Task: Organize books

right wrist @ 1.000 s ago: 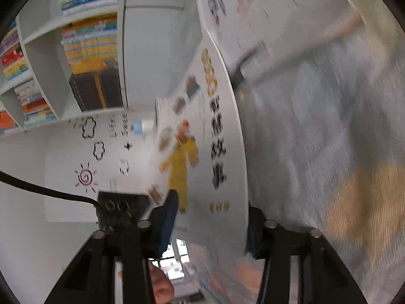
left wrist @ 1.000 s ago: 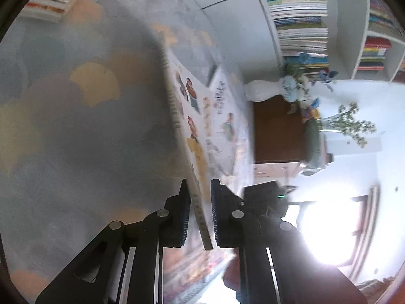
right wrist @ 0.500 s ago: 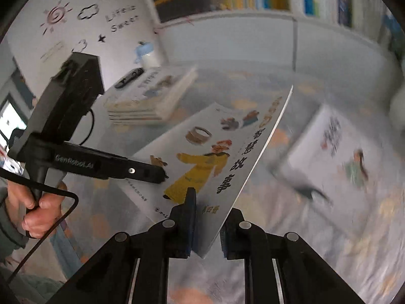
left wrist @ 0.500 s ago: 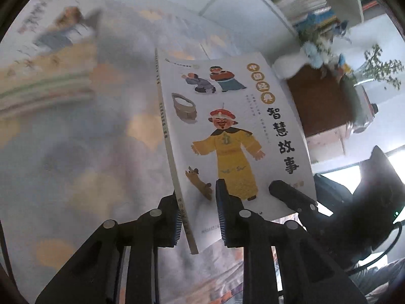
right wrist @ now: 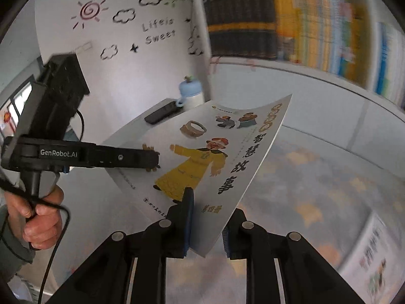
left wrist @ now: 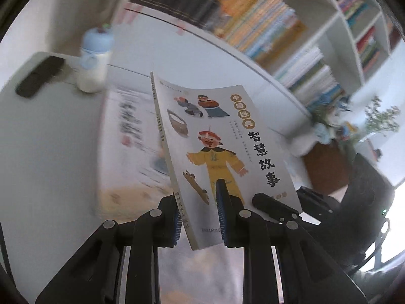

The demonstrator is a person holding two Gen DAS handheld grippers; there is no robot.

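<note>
Left wrist: book (left wrist: 222, 157) tilted, long axis pointing away toward bookshelf (left wrist: 278, 33).

The book (left wrist: 222, 152) cover says "智慧故事" in big black letters. The left gripper (right wrist: 152, 158) has "GenRobot.AI" in white on its black arm. The far wall (right wrist: 157, 30) says "Life is Sweet".

Bright daylight, apparently from a window; fisheye-bent edges, motion-blurred background.

White bookshelves (right wrist: 303, 71), doodled wall (right wrist: 114, 25), patterned carpet (right wrist: 316, 182).
</note>
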